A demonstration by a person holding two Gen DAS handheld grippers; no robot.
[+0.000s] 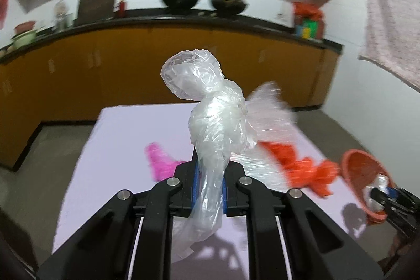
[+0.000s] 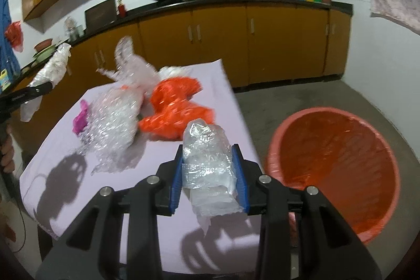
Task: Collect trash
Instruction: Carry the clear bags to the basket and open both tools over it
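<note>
Both claws clamp plastic: left gripper (image 1: 210, 185) a clear bag (image 1: 210, 122), right gripper (image 2: 208, 175) a crumpled wrap (image 2: 207, 162); carry each over the red bin (image 2: 338, 169) at three o'clock before letting go.

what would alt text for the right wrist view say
The right gripper is shut on a crumpled clear plastic wad above a pale table, beside an orange bin on the floor. Bubble wrap, an orange bag and a pink scrap lie on the table.

Left tongs (image 1: 209, 184) clamped on clear plastic bag (image 1: 210, 106) — above table (image 1: 118, 138).
</note>
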